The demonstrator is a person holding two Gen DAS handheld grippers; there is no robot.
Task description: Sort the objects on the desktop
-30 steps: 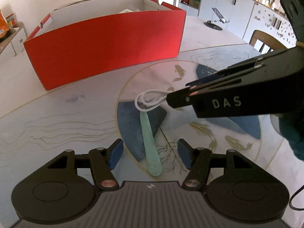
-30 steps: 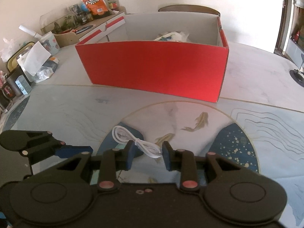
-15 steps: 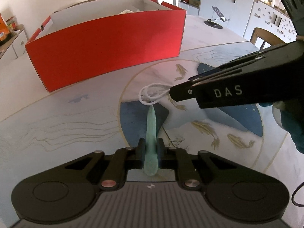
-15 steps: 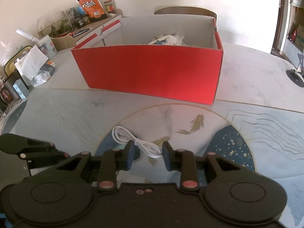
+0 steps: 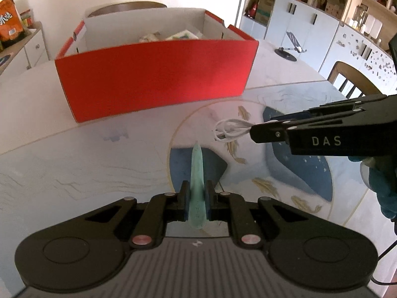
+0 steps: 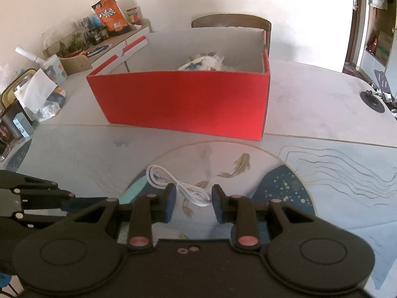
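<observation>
1. My left tool [image 5: 196, 200] is clamped on the wide end of a mint-green tapered piece [image 5: 197, 173], whose narrow tip points away toward the box
2. The green piece sits between both blue pads [image 5: 184, 204], pressed from either side; I cannot tell for sure whether its tip touches the counter
3. My right tool [image 6: 193, 202] stands partly open, its pads on either side of a coiled white cable [image 6: 178, 186]; from its own view I see a gap at each pad
4. From the left wrist view that right tool comes in from the right, and the cable's loops [image 5: 229, 130] stick out past its fingertips, seemingly off the counter, so I cannot tell whether the cable is pinched or just lying between the fingers
5. Under both tools lies the counter [image 5: 86, 161], pale with a printed circle, gold fish and dark blue patches
6. Beyond the circle stands an open red box [image 5: 153, 82] with white inner walls; a few pale packets [image 6: 201, 63] lie inside it
7. Farther off, a black stand [image 5: 289, 52] sits on the counter to the right, and an orange snack bag [image 6: 109, 16] stands on a side cabinet at the left
</observation>
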